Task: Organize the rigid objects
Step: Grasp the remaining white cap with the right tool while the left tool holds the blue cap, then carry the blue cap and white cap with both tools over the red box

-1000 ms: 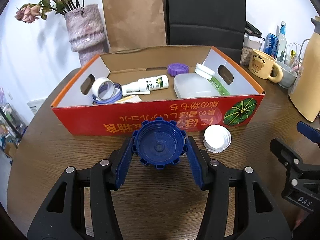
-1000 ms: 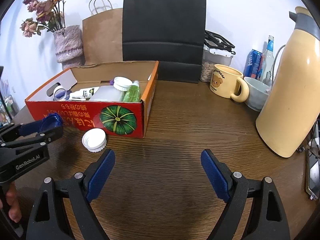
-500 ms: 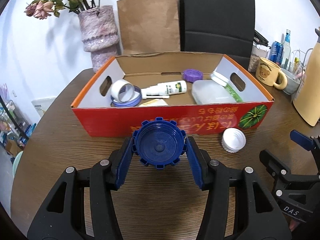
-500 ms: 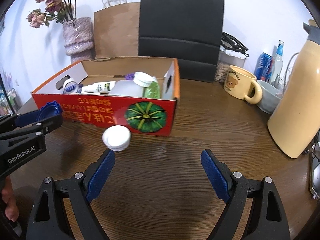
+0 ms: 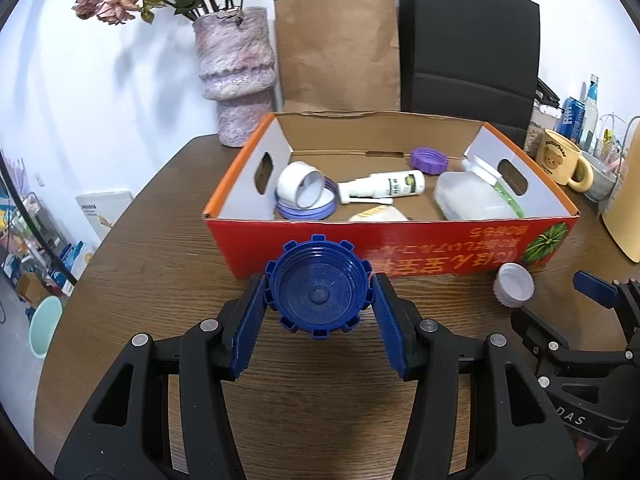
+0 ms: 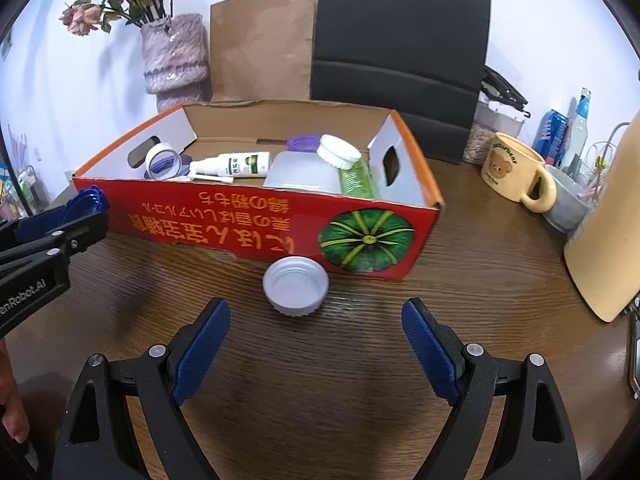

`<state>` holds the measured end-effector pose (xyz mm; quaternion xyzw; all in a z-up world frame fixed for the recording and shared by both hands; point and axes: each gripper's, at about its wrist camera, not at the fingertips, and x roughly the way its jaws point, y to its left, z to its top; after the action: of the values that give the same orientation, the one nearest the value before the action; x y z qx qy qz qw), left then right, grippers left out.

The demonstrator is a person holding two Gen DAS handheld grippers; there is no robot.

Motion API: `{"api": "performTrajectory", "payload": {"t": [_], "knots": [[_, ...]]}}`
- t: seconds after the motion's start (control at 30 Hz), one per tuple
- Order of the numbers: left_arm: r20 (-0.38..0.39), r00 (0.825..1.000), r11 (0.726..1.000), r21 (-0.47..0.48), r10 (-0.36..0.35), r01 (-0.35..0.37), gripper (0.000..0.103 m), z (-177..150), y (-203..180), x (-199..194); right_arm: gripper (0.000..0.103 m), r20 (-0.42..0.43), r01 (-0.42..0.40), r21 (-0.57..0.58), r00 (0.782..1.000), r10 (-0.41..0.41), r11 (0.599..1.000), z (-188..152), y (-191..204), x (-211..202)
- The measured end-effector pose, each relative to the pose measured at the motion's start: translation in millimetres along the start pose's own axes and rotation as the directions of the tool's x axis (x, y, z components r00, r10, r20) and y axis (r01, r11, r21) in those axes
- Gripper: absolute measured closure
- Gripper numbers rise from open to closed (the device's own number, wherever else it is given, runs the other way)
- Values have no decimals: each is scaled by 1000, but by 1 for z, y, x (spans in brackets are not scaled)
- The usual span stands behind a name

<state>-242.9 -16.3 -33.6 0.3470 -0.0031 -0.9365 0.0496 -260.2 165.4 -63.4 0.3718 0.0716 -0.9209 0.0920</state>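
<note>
Cap [image 6: 296, 286] on table [image 6: 360, 360] before box [image 6: 256, 224], mug [image 6: 514, 172] right of box

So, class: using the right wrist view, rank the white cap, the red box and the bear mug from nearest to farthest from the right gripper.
1. White cap: on the table, just ahead of the open right gripper.
2. Red box: behind the cap.
3. Bear mug: far right, beyond the box's corner.

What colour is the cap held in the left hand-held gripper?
Dark blue, with a notched rim; the cap shows best in the left wrist view.
</note>
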Motion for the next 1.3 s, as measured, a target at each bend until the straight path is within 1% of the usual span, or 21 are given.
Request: {"api": "performTrajectory", "payload": {"t": [0.2, 0.47, 0.5, 0.53, 0.57, 0.6, 0.67, 0.7, 0.73, 0.83, 0.93, 1.13, 1.3], "knots": [[-2, 1000, 1000, -6, 10, -10, 54, 1, 15, 4, 11, -43, 12, -2, 999, -12, 1000, 5, 10, 14], [-2, 1000, 1000, -11, 21, -21, 54, 3, 27, 7, 11, -100, 20, 29, 995, -17, 999, 12, 14, 30], [-3, 1000, 1000, -11, 23, -23, 54, 3, 28, 8, 13, -104, 20, 32, 994, -16, 999, 13, 14, 32], [-3, 1000, 1000, -11, 23, -23, 54, 3, 28, 8, 21, -106, 19, 36, 994, -15, 999, 14, 14, 33], [-4, 1000, 1000, -12, 24, -24, 54, 3, 29, 8, 26, -112, 20, 45, 994, -15, 999, 15, 14, 35], [-4, 1000, 1000, -12, 24, -24, 54, 3, 29, 8, 34, -117, 20, 50, 993, -14, 999, 16, 14, 37], [-4, 1000, 1000, -11, 23, -23, 54, 4, 29, 9, 43, -129, 12, 59, 992, -5, 998, 17, 14, 41], [-4, 1000, 1000, -11, 23, -23, 54, 4, 29, 9, 55, -124, 9, 64, 992, -1, 998, 17, 14, 40], [-4, 1000, 1000, -11, 24, -24, 54, 4, 29, 9, 58, -124, 12, 65, 992, -4, 998, 17, 15, 40], [-4, 1000, 1000, -12, 23, -23, 54, 3, 29, 9, 58, -119, 0, 59, 993, 7, 998, 16, 18, 39], [-2, 1000, 1000, -12, 22, -22, 54, 3, 30, 9, 58, -93, 0, 52, 996, 5, 999, 15, 20, 32], [6, 1000, 1000, -9, 28, -27, 54, 2, 29, 6, 58, -24, -24, 28, 999, 24, 999, 12, 25, 9], [29, 999, 999, 3, 40, -40, 54, 0, 24, -3, 58, 29, -50, 4, 998, 50, 999, 7, 28, -12]]}}
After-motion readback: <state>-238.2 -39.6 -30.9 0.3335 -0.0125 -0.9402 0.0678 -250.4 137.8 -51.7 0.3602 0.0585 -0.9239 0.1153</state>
